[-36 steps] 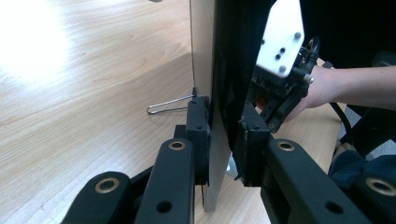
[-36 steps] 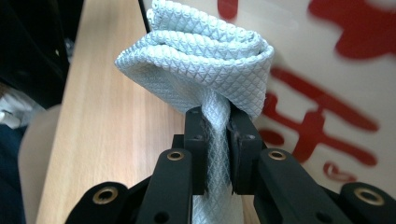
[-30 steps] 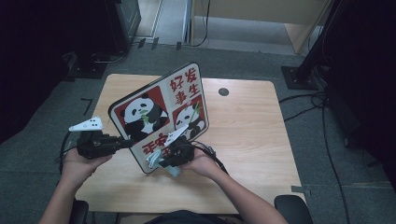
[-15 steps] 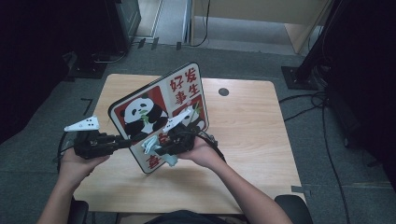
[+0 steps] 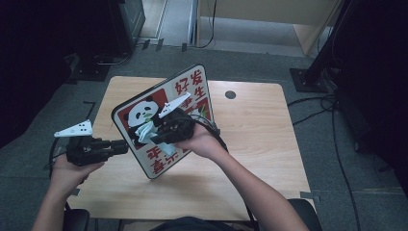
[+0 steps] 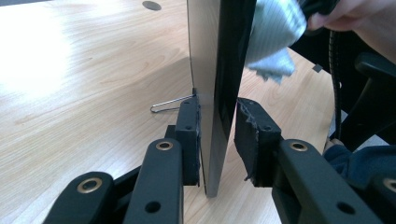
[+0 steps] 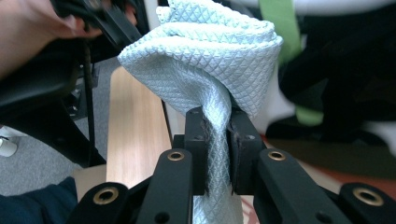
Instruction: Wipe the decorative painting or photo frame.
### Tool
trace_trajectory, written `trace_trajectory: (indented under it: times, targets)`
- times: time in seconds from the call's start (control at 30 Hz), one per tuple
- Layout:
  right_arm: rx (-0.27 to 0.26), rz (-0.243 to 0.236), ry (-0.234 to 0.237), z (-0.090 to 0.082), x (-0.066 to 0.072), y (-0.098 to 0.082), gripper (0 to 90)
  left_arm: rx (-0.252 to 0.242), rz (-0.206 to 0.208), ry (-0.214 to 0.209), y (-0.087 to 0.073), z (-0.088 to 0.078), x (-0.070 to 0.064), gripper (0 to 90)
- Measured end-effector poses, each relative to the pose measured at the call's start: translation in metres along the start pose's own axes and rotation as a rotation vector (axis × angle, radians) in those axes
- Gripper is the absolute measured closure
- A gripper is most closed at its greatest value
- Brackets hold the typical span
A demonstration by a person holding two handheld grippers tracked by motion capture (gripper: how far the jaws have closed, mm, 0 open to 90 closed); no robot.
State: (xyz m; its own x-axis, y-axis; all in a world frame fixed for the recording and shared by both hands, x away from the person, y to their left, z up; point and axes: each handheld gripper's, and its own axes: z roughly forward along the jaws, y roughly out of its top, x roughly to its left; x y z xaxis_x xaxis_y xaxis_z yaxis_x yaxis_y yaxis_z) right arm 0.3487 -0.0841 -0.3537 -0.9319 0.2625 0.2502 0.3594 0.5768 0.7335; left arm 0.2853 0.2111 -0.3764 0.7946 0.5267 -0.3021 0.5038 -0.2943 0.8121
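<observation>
A picture board (image 5: 192, 89) printed with pandas and red characters stands tilted on its lower edge on the wooden table (image 5: 260, 154). My left gripper (image 5: 122, 144) is at the board's left edge. In the left gripper view the board (image 6: 210, 70) sits between the jaws of that gripper (image 6: 217, 135); one pad touches its back and the other stands just off its front. These jaws have just been opening. My right gripper (image 5: 153, 134) is shut on a pale blue cloth (image 5: 144, 130) and holds it against the panda picture. The bunched cloth (image 7: 205, 60) rises from the pinching jaws (image 7: 216, 140).
A thin wire stand (image 6: 166, 106) juts from the board's back onto the table. A round cable hole (image 5: 230, 95) sits at the table's far edge. Dark floor with cables and a stand base (image 5: 308, 79) surrounds the table. The right half of the tabletop is bare wood.
My right gripper has carried the cloth up the board's face, from the lower red characters to the panda. The left gripper has stayed at the board's edge.
</observation>
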Motion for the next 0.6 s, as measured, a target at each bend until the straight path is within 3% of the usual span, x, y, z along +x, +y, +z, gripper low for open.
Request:
trace_trajectory:
  times: [0.4,0.6]
  targets:
    - [-0.043,-0.069,0.000,-0.014,0.021,0.052,80.6,-0.010,-0.033,0.012,0.001,-0.003,0.012,79.0]
    - [-0.044,-0.103,-0.002,-0.013,0.031,0.071,80.5,-0.018,-0.022,0.011,0.006,0.000,0.016,82.6]
